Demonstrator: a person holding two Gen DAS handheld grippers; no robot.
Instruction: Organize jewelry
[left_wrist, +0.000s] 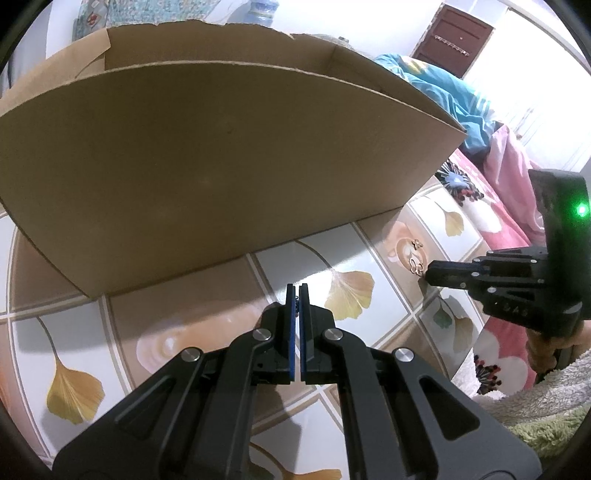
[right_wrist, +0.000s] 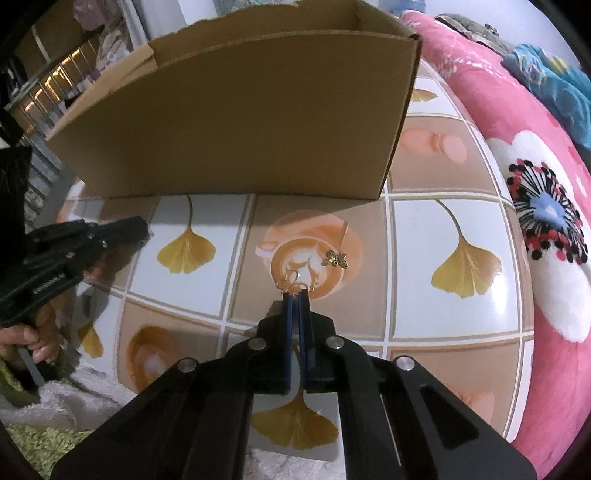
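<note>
Earring (right_wrist: 295, 283) at right gripper (right_wrist: 297, 291) tips

We see the cardboard box (right_wrist: 236, 122) blocking the far side of the counter (right_wrist: 447, 317). In front of it the counter is free, except 2 small gold pieces (right_wrist: 334, 258).

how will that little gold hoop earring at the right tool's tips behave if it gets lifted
The gold hoop earring looks thin, so probably very light. Its looped wire may swing or slip from the right tool. On the glossy table it would likely slide.
</note>
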